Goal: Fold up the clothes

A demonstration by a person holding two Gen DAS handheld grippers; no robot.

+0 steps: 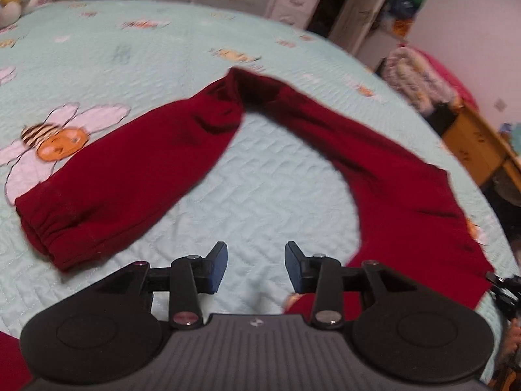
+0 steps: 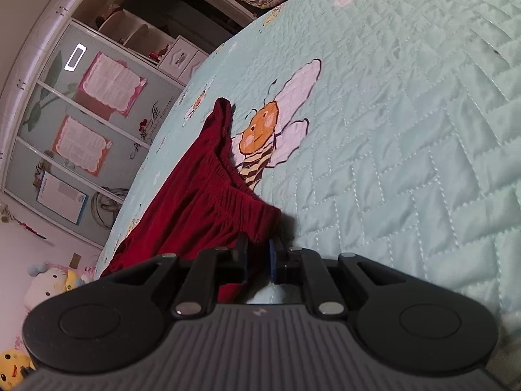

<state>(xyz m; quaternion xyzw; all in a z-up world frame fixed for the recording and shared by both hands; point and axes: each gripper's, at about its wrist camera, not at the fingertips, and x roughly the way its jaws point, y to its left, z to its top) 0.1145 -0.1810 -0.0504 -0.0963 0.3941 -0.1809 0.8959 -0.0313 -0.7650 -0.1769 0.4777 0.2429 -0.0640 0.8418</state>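
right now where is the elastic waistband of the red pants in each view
Left wrist view: the waistband lies at lower left, a gathered hem on the quilt, left of the open left claw.
Right wrist view: the waistband runs across the centre, its corner pinched in the right claw.
Shared landmark: the bee and flower print on the quilt, right beside the waistband in both.

We've got dark red pants [image 1: 123,176] in soft, matt knit cloth with a gathered elastic cuff, on a quilted bedspread [image 1: 276,189] with a slight satin sheen. Both grippers look like matt black plastic with shiny metal screws, blue rubbery-looking pads [image 1: 222,268].
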